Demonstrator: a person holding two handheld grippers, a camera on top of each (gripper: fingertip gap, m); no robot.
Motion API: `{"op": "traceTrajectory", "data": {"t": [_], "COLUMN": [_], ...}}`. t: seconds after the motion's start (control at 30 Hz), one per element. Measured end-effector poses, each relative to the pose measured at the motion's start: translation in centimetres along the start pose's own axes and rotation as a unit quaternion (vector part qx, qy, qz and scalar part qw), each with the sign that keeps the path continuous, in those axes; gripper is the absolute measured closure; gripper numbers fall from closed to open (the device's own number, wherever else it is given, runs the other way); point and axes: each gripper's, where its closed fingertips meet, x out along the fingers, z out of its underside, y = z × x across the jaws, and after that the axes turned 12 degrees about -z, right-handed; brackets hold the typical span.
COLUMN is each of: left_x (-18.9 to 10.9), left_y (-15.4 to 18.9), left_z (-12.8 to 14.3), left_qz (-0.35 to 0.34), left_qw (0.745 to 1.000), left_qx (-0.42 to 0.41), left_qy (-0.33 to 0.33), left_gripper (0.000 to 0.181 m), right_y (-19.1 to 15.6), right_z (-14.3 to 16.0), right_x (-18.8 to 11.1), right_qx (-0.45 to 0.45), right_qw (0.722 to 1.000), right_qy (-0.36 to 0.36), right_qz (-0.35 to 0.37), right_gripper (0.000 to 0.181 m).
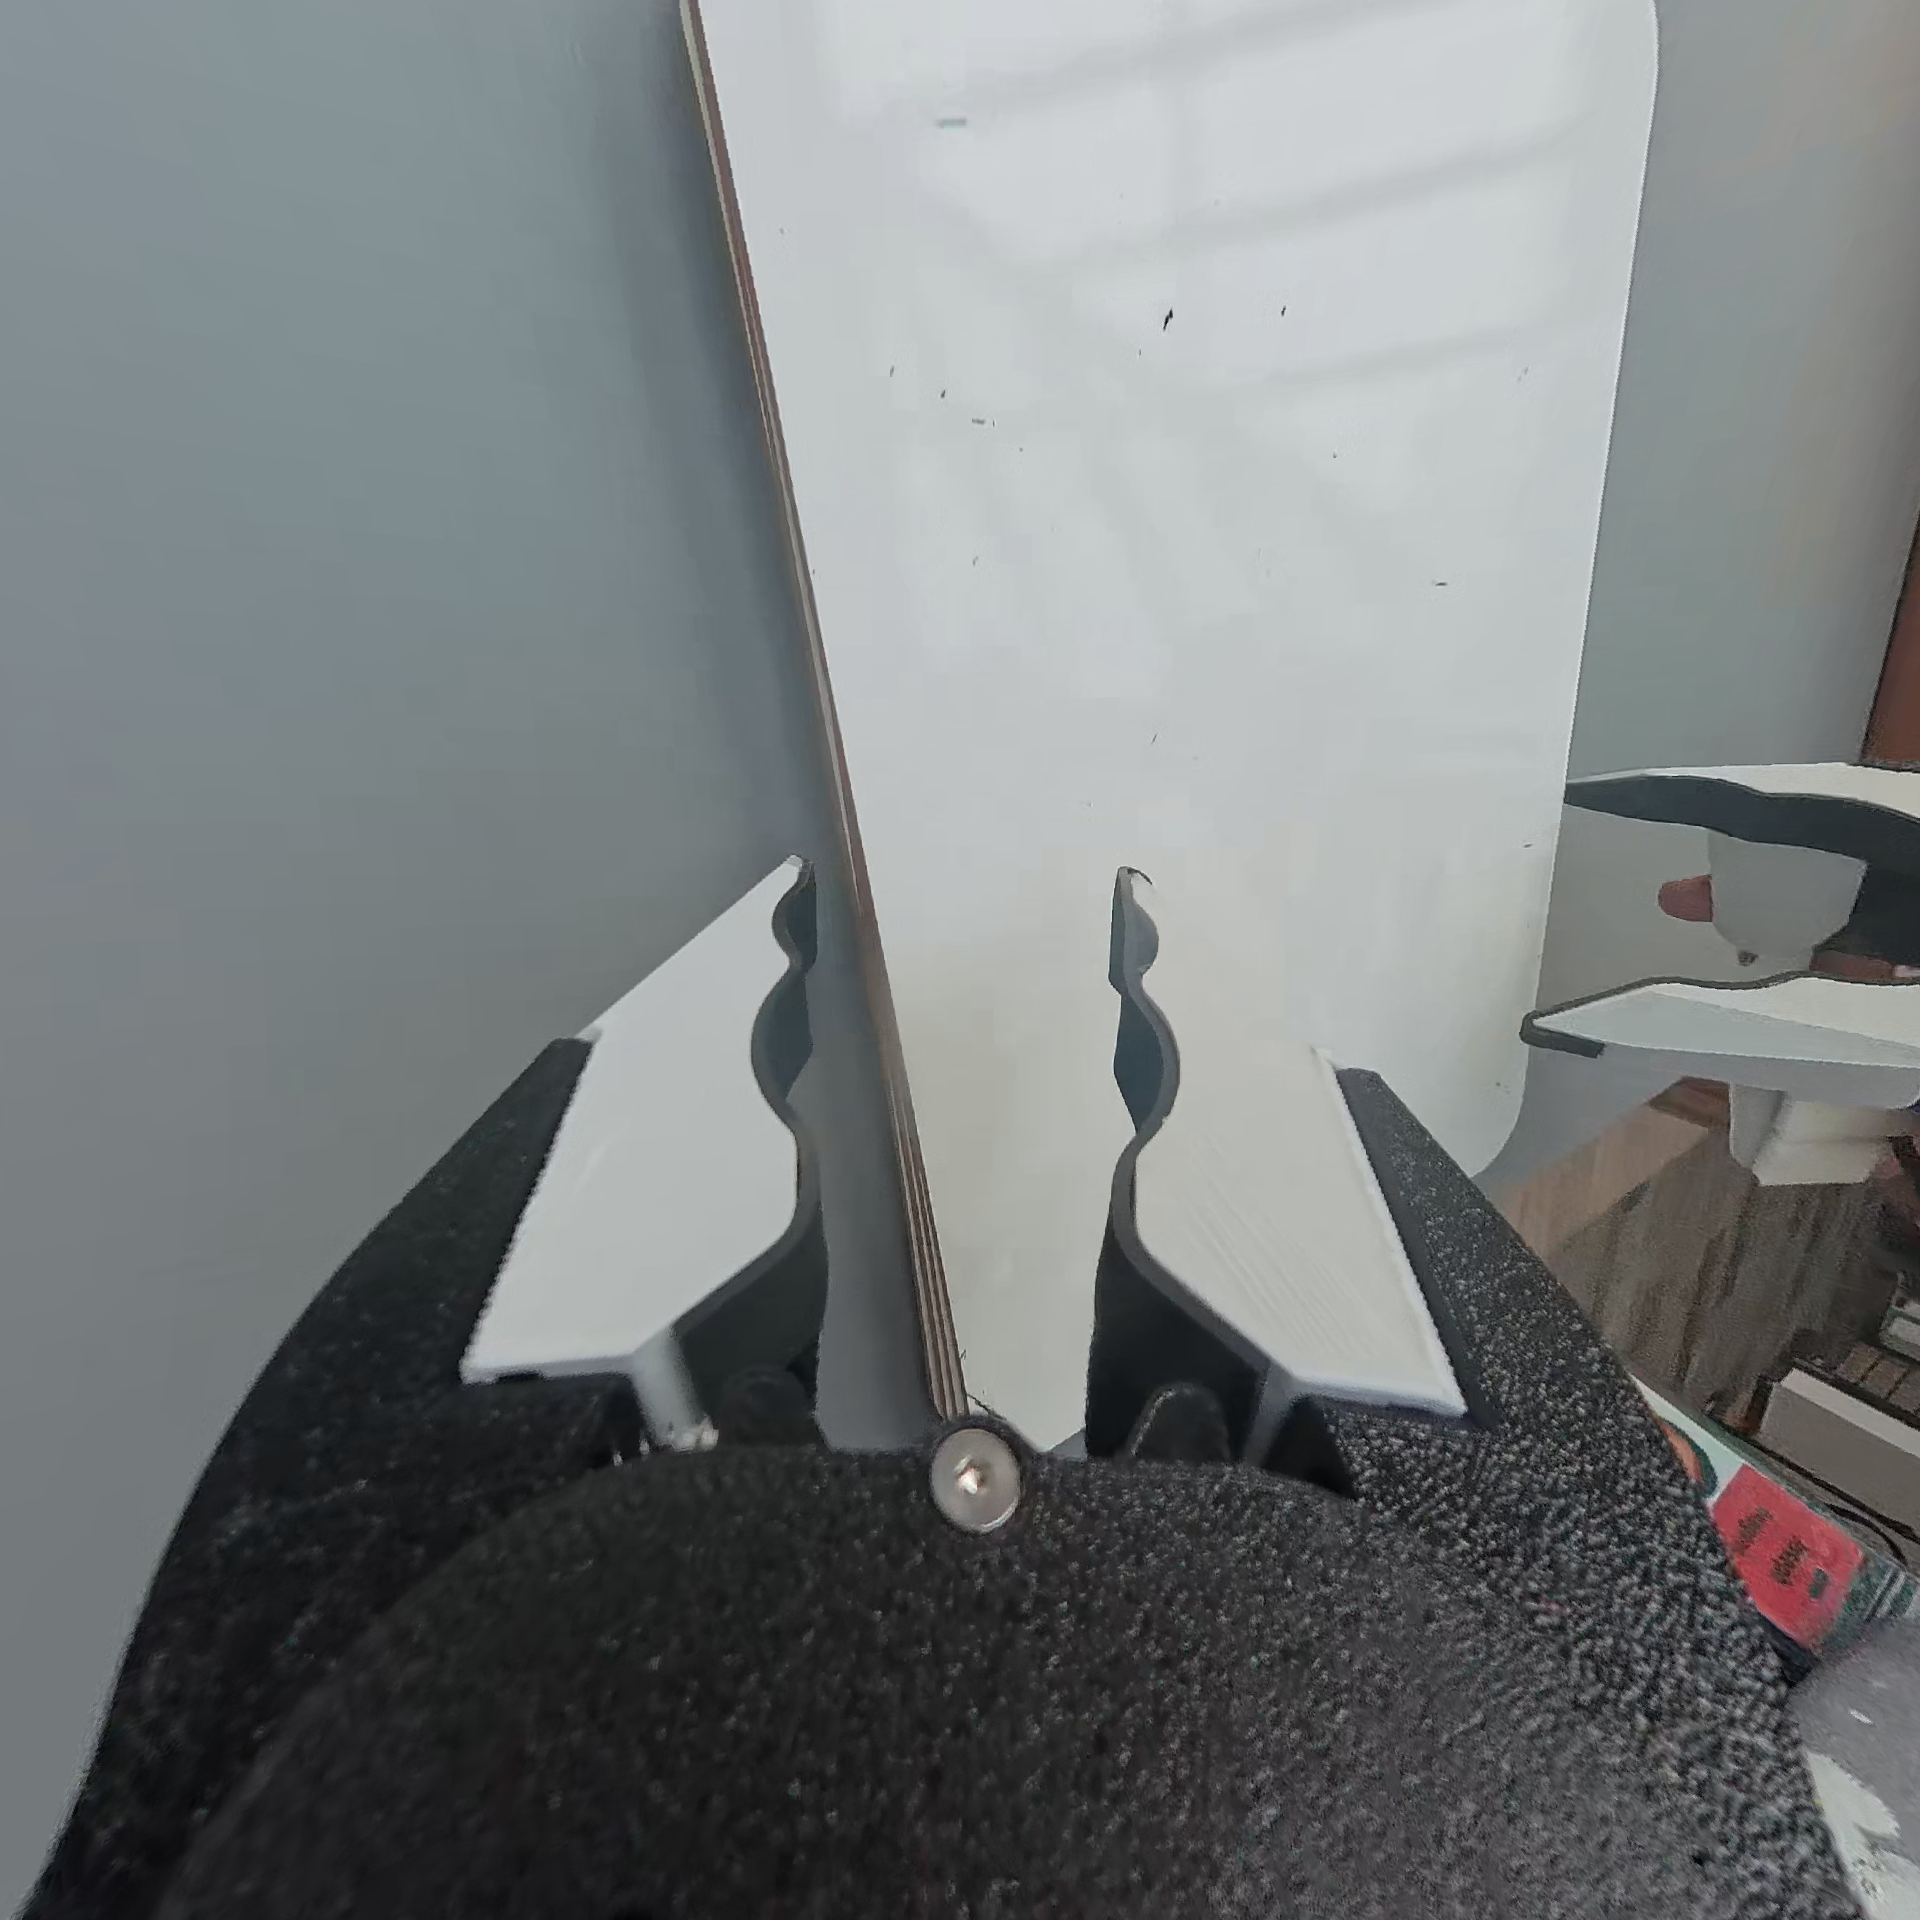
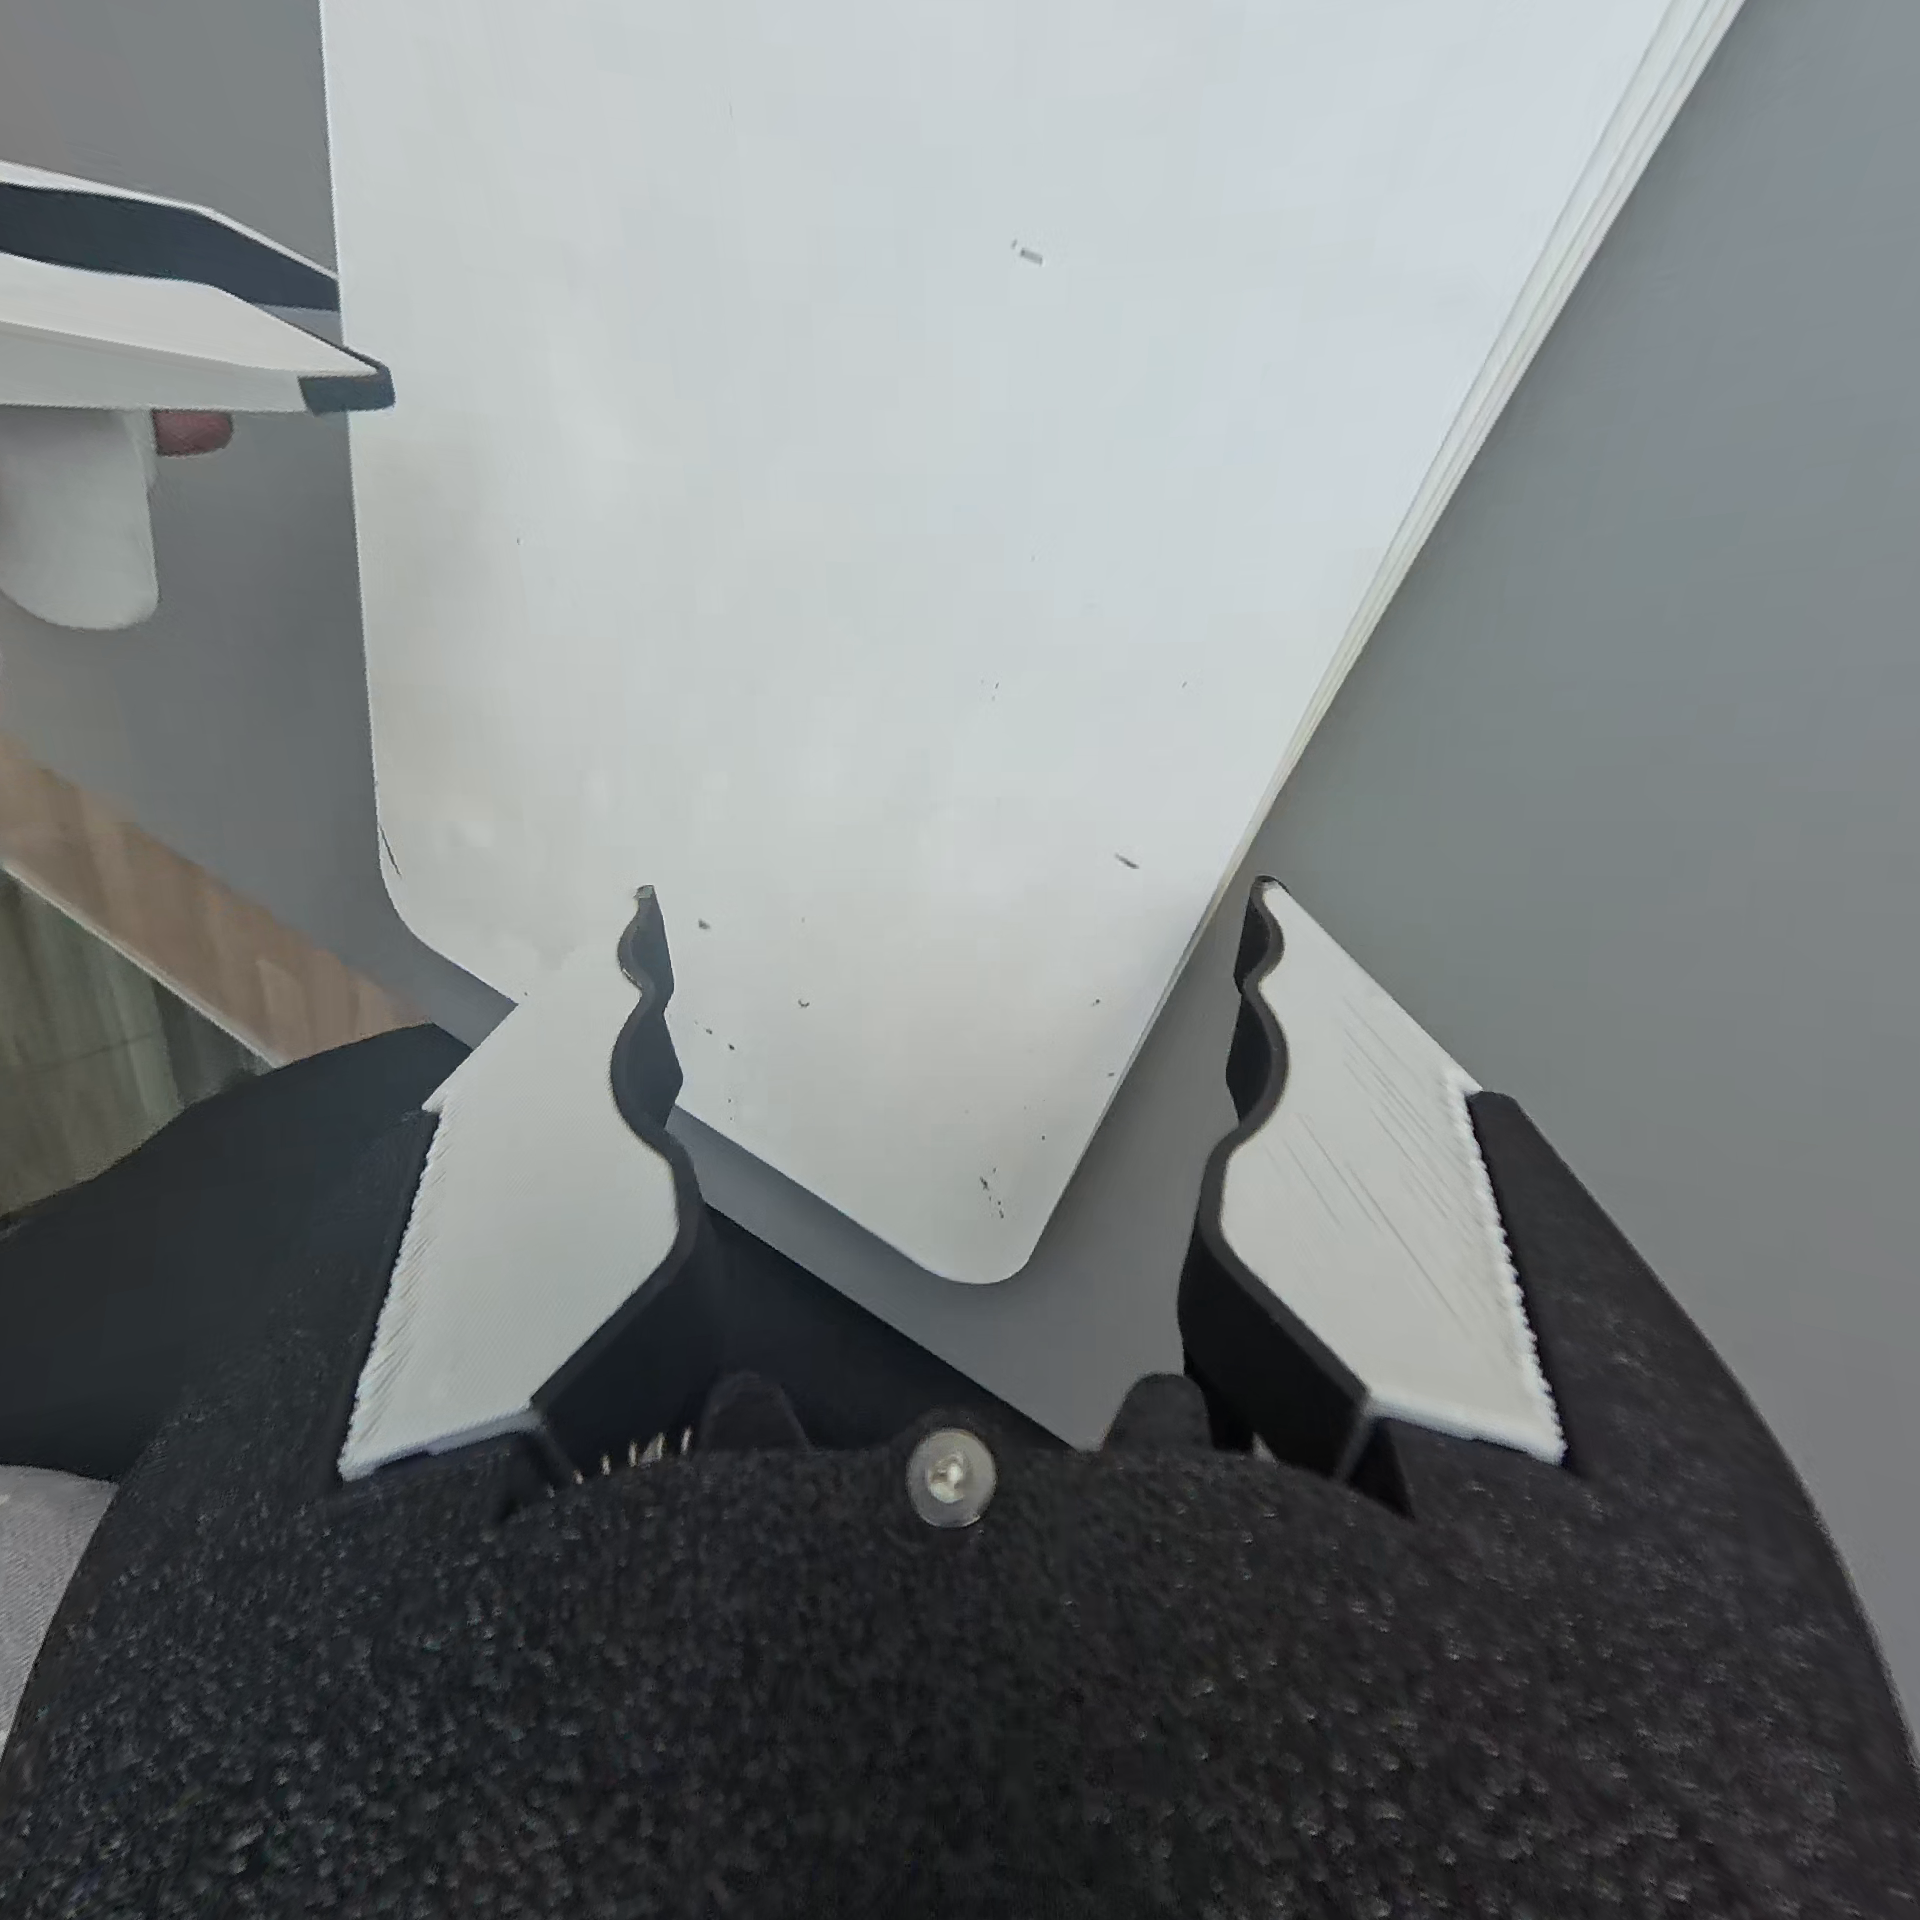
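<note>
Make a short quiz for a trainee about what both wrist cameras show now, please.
1. True or false: the left gripper is clamped shut on the white board.
2. The board's corners are: A) rounded, B) sharp, C) broken off.
3. Which part of the board lies between the right gripper's fingers?

Key
1. False; its jaws stand apart, straddling the board's layered edge.
2. A.
3. A rounded corner; the jaws stand wide and do not press it.

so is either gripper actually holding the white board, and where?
Neither. Left gripper straddles the white board's layered edge, right gripper its rounded corner; both jaws stand open.
</note>
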Motion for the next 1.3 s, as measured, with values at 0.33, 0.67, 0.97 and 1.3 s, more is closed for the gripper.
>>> {"op": "traceTrajectory", "data": {"t": [0.33,0.67,0.97,1.3], "left_x": [2.6,3.5,0.6,-1.7], "left_y": [-0.1,1.4,-0.5,2.0], "left_z": [-5.9,-5.5,-2.6,10.8], "left_qz": [0.018,-0.052,0.015,0.05], "left_qw": [1.0,0.997,0.999,0.996], "left_qx": [-0.006,0.062,-0.027,-0.034], "left_qy": [0.02,-0.009,-0.01,-0.061], "left_gripper": [0.114,0.097,0.11,0.105], "right_y": [4.4,2.7,3.7,-1.8], "right_z": [-9.8,-10.0,-7.1,7.5], "right_x": [0.8,2.8,-0.7,1.0], "right_qx": [-0.02,-0.052,-0.007,0.062], "right_qw": [0.997,0.996,0.995,0.997], "right_qy": [0.069,0.057,0.098,0.054], "right_qz": [0.029,0.052,0.031,0.006], "right_gripper": [0.063,0.034,0.049,0.051]}}
